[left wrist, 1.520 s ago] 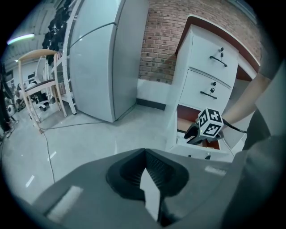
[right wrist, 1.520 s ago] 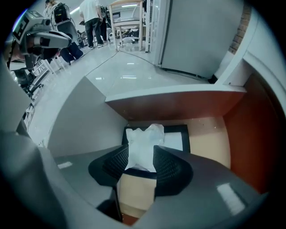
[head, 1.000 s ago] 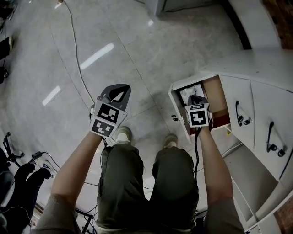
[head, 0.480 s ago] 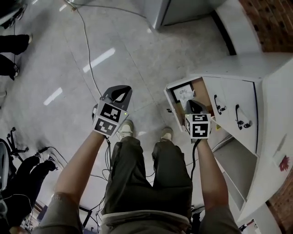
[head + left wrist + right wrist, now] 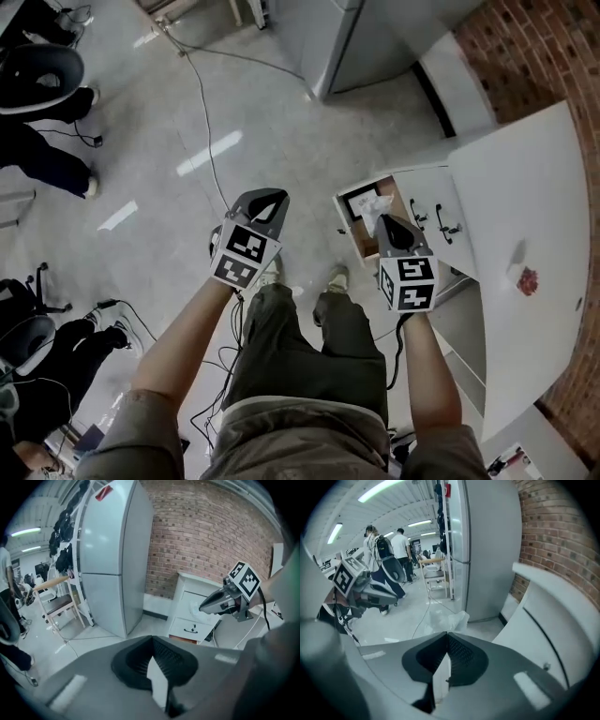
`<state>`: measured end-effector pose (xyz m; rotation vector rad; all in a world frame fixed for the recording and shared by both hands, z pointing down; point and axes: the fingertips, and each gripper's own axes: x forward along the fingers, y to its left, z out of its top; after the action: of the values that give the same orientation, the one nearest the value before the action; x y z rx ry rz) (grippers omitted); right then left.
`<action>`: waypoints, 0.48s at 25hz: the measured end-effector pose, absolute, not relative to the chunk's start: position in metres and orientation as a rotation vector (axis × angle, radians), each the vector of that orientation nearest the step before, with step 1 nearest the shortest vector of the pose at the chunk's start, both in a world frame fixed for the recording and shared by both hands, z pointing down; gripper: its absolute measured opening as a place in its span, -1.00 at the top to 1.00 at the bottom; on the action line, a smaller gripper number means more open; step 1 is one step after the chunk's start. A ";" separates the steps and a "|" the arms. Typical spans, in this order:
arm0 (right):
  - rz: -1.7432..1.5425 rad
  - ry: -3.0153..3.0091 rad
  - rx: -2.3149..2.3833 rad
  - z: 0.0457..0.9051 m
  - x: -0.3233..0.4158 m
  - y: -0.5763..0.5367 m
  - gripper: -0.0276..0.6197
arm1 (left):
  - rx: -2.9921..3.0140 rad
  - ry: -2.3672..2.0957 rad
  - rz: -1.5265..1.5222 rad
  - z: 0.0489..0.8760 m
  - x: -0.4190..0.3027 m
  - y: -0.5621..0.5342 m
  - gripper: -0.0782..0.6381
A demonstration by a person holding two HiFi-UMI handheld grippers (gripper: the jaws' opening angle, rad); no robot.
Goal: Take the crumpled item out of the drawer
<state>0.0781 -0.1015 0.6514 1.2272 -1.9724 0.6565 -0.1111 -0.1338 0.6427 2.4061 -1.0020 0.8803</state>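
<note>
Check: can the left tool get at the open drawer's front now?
Probably yes. The left tool is empty and shut, with only bare floor between it and the drawer; the right tool, holding the crumpled item, hangs over its inside.

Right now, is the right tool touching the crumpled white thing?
Touching. The right gripper view shows the right tool shut on the crumpled white item, pinched at its tips.

White cabinet top (image 5: 525,187), right, is carrying a small red object (image 5: 528,280); its drawer (image 5: 360,244) is standing open; grey floor (image 5: 141,141) is bearing a cable (image 5: 208,122), far left.
</note>
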 end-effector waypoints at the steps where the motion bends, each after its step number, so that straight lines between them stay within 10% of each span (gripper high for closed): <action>1: 0.644 -1.997 1.240 0.629 0.075 -0.103 0.82 | 2.421 -1.005 0.869 0.625 -0.110 -0.131 0.78; 12: 0.445 -2.243 1.379 0.392 0.060 -0.098 0.82 | 2.629 -1.085 0.709 0.427 -0.099 -0.105 0.78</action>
<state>0.0597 -0.0981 0.3924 1.3789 -2.2431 0.4447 -0.0991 -0.1045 0.4265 2.6289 -1.0851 0.7090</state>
